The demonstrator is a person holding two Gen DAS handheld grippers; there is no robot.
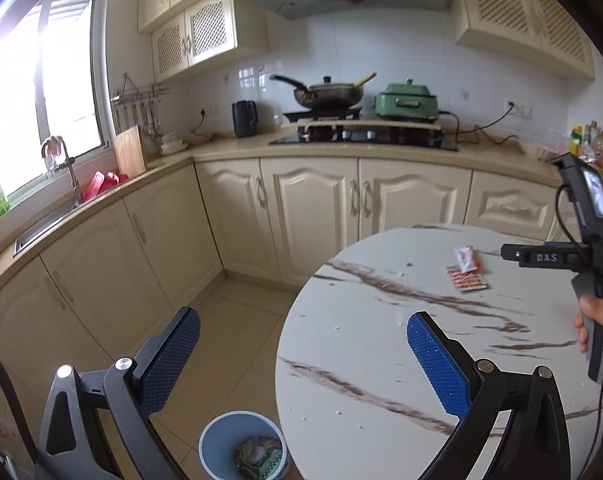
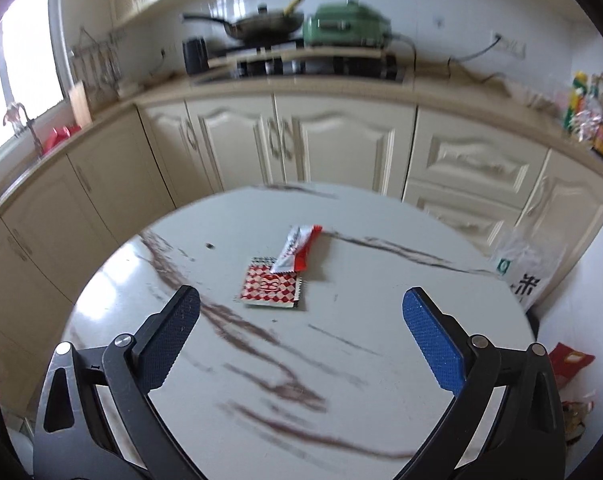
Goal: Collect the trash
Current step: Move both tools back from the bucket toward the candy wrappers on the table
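Table: round marble-pattern table (image 2: 381, 360) standing in front of the kitchen cabinets; it bears the only litter not yet collected, so it is judged the working surface for this step.
Bin: blue-rimmed waste bin (image 1: 221, 432) on the floor just beside the table's edge, already holding crumpled wrappers; placed low and close, presumably so that items can be carried a short way and dropped in.
Left gripper: left gripper (image 1: 301, 360) held over the table's edge with the bin below and between its fingers; jaws spread wide, nothing between them. Judged to be idle near the drop point.
Right gripper: right gripper (image 2: 301, 328) aimed across the table at the litter; jaws spread wide, empty, the wrappers lying ahead of the tips and apart from them. Judged to be lining up a pick. The view is blurred.
Plastic bag: white plastic bag (image 2: 525, 268) beyond the table's far right edge, printed with a green emblem and a large dark character; not fully legible.
Chequered packet: red-and-white chequered packet (image 2: 270, 285) lying flat near the table's middle; a central red mark, unreadable.
Striped sachet: white-and-red sachet (image 2: 297, 249) resting with one end on the packet's far corner; printing too blurred to read.
Legible writing: "DAS" on the right device's body, seen from the left wrist view (image 1: 547, 258).
Risk: both items lie flat and overlapping; a pinch may lift one and drag the other.
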